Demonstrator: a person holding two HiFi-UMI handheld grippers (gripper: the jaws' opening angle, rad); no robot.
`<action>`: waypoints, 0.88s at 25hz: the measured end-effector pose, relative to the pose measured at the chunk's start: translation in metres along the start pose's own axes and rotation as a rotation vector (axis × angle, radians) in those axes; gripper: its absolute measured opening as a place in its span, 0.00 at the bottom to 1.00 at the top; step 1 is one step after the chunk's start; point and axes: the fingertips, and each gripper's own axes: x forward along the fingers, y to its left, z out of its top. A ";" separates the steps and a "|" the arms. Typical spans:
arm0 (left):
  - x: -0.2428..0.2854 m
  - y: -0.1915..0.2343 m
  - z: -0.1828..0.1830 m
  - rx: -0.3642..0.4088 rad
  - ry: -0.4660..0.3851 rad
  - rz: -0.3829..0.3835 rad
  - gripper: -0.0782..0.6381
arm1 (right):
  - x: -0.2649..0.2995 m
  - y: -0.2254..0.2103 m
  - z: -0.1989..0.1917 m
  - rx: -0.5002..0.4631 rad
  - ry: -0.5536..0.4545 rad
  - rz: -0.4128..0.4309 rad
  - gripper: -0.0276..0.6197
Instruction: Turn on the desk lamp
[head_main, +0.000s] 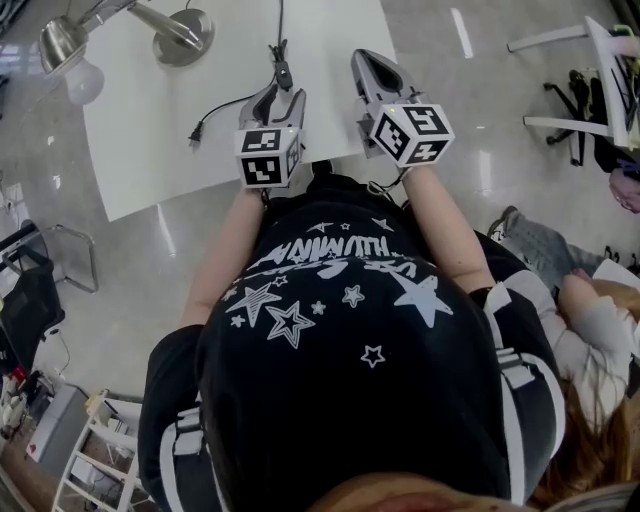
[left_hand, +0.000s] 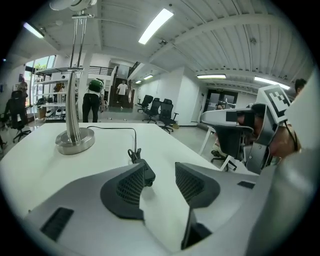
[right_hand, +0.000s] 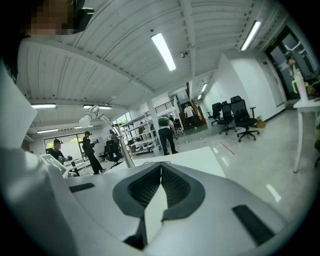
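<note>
Lying just off wide-apart fingers of L gripper (left_hand: 162, 171) — cord switch (left_hand: 148, 175), ungripped; R gripper (right_hand: 161, 167) fingers together, empty.

In the left gripper view the desk lamp (left_hand: 74, 100) has its top cut off by the dark upper edge; the cord switch (left_hand: 148, 174) is half hidden behind one jaw of the left claw (left_hand: 161, 172); in the head view the lamp's arm runs off the top; far people (left_hand: 91, 102) are too small to make out.

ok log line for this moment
left gripper open near switch | right gripper shut, empty | lamp upright on table
</note>
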 end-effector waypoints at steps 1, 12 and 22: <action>0.005 0.002 -0.002 0.002 0.008 0.014 0.37 | 0.003 -0.003 -0.001 0.002 0.005 0.004 0.05; 0.040 0.020 -0.027 0.013 0.094 0.111 0.39 | 0.020 -0.016 -0.009 0.005 0.051 0.011 0.05; 0.047 0.030 -0.031 -0.025 0.110 0.135 0.38 | 0.025 -0.002 -0.016 -0.044 0.088 0.035 0.05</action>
